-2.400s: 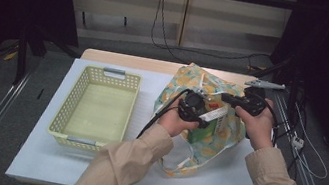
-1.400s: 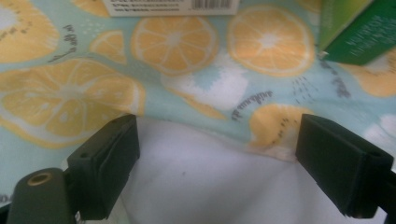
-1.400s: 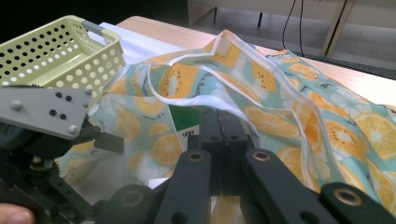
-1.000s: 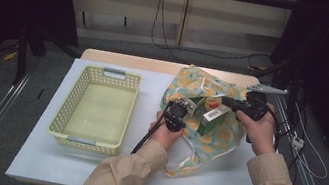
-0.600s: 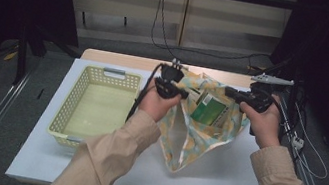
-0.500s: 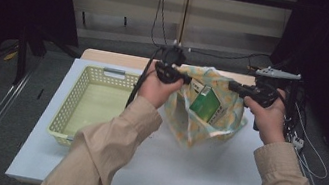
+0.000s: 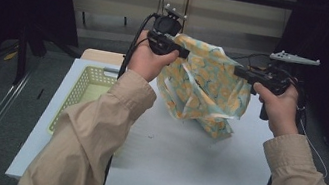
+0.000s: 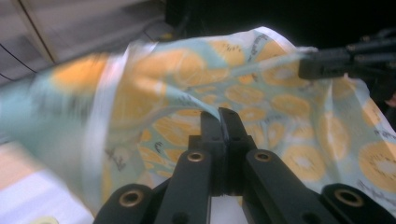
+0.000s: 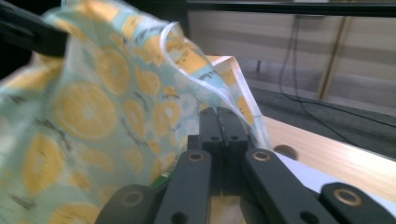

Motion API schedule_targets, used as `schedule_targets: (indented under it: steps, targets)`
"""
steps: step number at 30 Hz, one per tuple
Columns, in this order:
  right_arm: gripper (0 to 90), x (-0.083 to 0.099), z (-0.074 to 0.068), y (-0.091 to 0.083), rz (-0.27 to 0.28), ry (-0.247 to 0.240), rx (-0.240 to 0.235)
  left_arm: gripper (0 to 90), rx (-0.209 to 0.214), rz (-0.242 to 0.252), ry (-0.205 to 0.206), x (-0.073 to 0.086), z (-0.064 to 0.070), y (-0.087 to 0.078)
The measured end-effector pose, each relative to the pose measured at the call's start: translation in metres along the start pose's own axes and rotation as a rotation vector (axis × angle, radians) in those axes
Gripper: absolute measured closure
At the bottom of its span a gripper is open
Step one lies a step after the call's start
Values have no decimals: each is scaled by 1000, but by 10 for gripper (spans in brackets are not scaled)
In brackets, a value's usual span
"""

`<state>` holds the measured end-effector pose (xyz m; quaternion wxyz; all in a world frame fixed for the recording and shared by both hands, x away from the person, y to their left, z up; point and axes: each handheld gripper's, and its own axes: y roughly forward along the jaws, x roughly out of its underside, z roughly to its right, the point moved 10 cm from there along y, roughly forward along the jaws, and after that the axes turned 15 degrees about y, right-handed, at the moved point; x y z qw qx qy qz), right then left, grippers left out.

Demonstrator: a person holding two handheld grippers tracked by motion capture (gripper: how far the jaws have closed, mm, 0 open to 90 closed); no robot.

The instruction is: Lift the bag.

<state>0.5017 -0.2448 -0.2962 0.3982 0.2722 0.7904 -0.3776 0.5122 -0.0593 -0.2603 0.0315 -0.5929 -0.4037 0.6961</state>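
White table [image 7: 180, 166] sits below me. My left gripper [image 7: 182, 52] and right gripper [image 7: 238, 72] each pinch the orange-print bag [image 7: 204, 86], hanging between them above the table; the yellow basket [image 7: 83, 90] waits left.

Orange-print plastic bag [image 7: 204, 86] hangs lifted; bottom touching the table

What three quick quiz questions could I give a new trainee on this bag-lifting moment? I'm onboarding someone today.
1. True or false: both grippers are shut on the orange-print bag.
2. Which side of the bag is the yellow basket on in the high view: A left, B right?
3. Fill in: the bag's lowest part hangs close over the white ___.

Key: 1 true: left gripper and right gripper each pinch its edge. 2 A. 3 table.
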Motion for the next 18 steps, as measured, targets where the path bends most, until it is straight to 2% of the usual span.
schedule_targets:
  steps: [1, 2, 3, 4, 5, 7, 9, 12, 14, 16, 18]
  targets:
    - [900, 3, -6, 1, -7, 5, -21, 863, 1, 1, 1, 4, 0, -1]
    - [874, 6, -11, 2, -13, 20, -49, 703, -3, 9, 7, 9, -2, -2]
    - [744, 10, -16, 3, -15, 30, -79, 472, -3, -3, 5, 16, -2, -2]
    - [657, 13, -19, 3, -15, 23, -81, 391, -11, -20, 17, 25, -3, -4]
    - [562, 18, -21, 3, -23, 21, -77, 376, -13, -18, 37, 32, -3, -6]
    - [413, 28, -26, 2, -31, 19, -84, 211, -6, 2, 33, 46, -3, -12]
    - [283, 37, -28, -1, -37, 13, -75, 144, -10, 4, 39, 65, -3, -21]
    - [248, 52, -31, -13, -41, 9, -94, 97, 3, 25, 51, 97, -3, -39]
    - [226, 65, -31, -21, -57, -31, -101, 101, 7, 44, 45, 119, -6, -51]
    - [224, 81, -27, -30, -60, -23, -117, 76, 13, 29, 72, 143, -8, -63]
    - [216, 95, -20, -35, -72, -43, -87, 83, 16, 39, 63, 165, -8, -73]
